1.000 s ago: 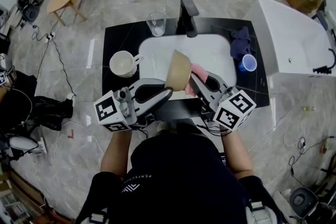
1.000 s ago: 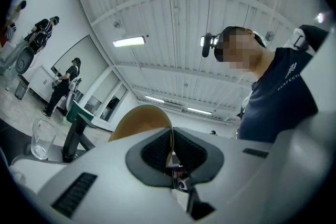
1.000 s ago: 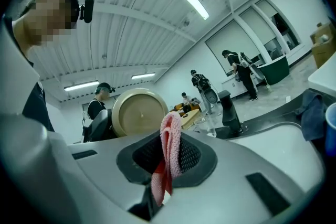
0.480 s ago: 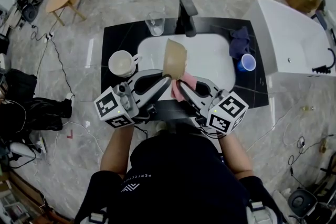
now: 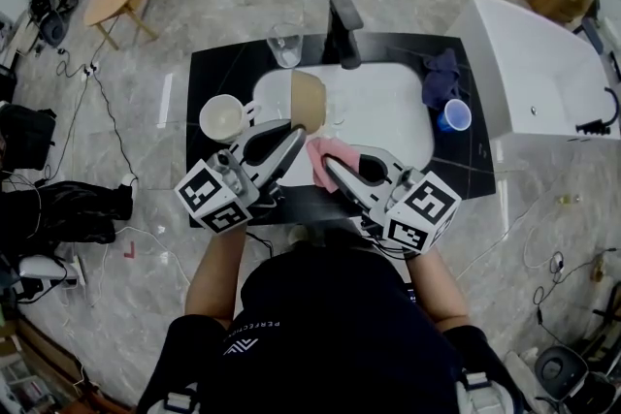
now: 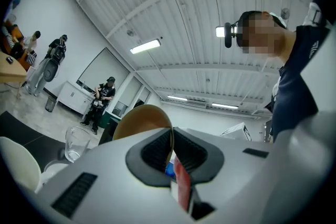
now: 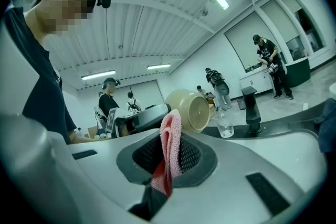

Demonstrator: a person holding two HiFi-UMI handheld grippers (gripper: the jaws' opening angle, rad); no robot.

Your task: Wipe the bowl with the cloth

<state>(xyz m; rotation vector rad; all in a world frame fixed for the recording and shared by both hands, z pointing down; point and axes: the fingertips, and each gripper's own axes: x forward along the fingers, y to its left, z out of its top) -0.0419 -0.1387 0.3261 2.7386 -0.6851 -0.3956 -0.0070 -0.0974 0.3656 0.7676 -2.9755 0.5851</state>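
Standing on edge, tan bowl (image 5: pixel 309 100) (rim pinched) near pink cloth (image 5: pixel 328 153)

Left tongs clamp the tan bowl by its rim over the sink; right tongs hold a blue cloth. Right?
One slip: the cloth in the right tongs is pink, not blue, as the right gripper view shows. The left tongs do clamp the tan bowl by its rim over the sink.

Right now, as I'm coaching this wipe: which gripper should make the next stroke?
Right. The right gripper grips the pink cloth near the bowl; the left gripper is clamped on the bowl's rim, steadying it.
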